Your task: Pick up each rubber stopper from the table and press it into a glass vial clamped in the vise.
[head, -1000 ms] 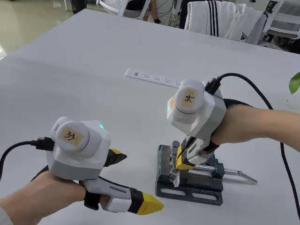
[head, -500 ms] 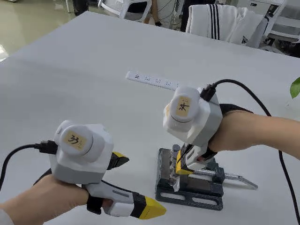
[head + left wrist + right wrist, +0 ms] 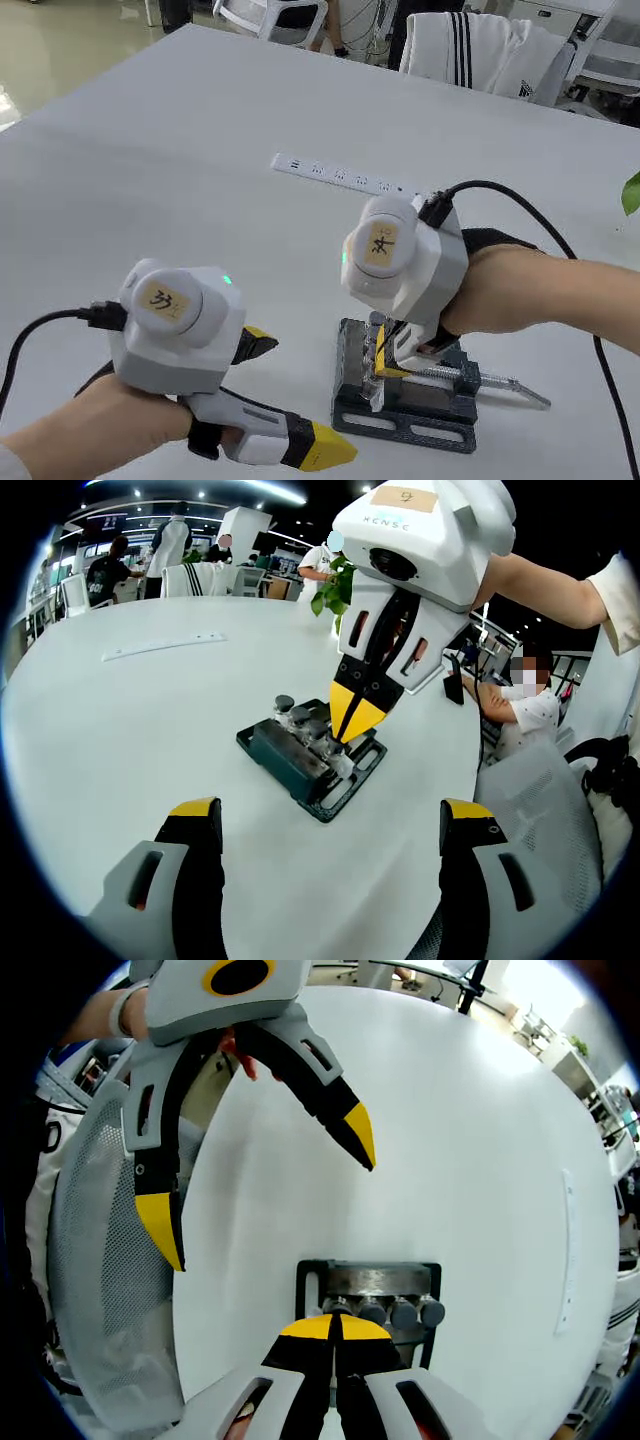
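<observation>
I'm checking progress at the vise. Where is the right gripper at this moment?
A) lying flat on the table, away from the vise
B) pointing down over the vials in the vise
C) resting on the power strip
B: the right gripper, fingers together, points down at the vials clamped in the vise.

Four grey-capped vials (image 3: 403,1312) in a row, one vise (image 3: 368,1280), one power strip (image 3: 335,172).
</observation>
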